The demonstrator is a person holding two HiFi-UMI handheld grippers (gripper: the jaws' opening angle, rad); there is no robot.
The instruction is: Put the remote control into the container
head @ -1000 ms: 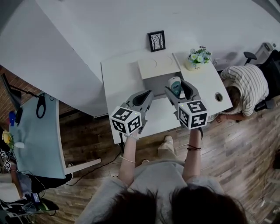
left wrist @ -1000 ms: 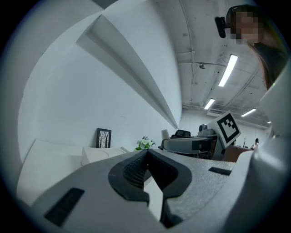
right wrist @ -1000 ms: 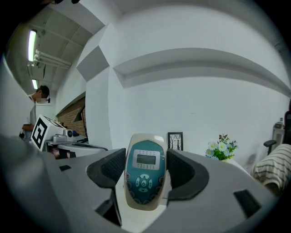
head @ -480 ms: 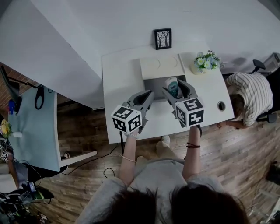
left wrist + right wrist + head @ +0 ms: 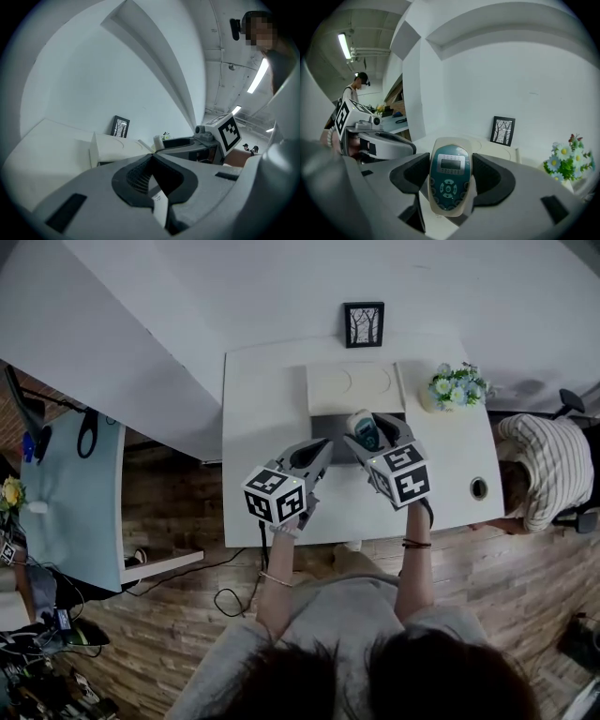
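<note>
Remote control [image 5: 449,174]: clamped between the two pads of the right gripper [image 5: 451,187], one pad on each long side, keypad and small screen facing that gripper's camera. Cream body, teal face, standing on end. In the head view the remote control [image 5: 364,427] is raised above the white table [image 5: 262,427], over the near edge of the container's grey area.

Container [image 5: 330,426]: sits mid-table toward the back wall. Cream panel [image 5: 352,388] with two faint circles at the rear, grey area in front of it. Whether the grey part is an open cavity cannot be told from these views.

Right gripper [image 5: 370,426]: fingers narrowed onto the remote, marker cube toward the person.

Left gripper [image 5: 317,448]: held beside the right one, above the table just left of the container. In its own view the left gripper [image 5: 151,161] has its pads pressed together at the tips. The right gripper's marker cube [image 5: 228,132] shows in the background there.

Other items: framed tree picture [image 5: 363,324] against the wall behind the container; pot of flowers [image 5: 457,385] at the table's right rear; round hole [image 5: 479,488] near the table's right front corner. A person in a striped shirt [image 5: 548,465] sits off the table's right end.
</note>
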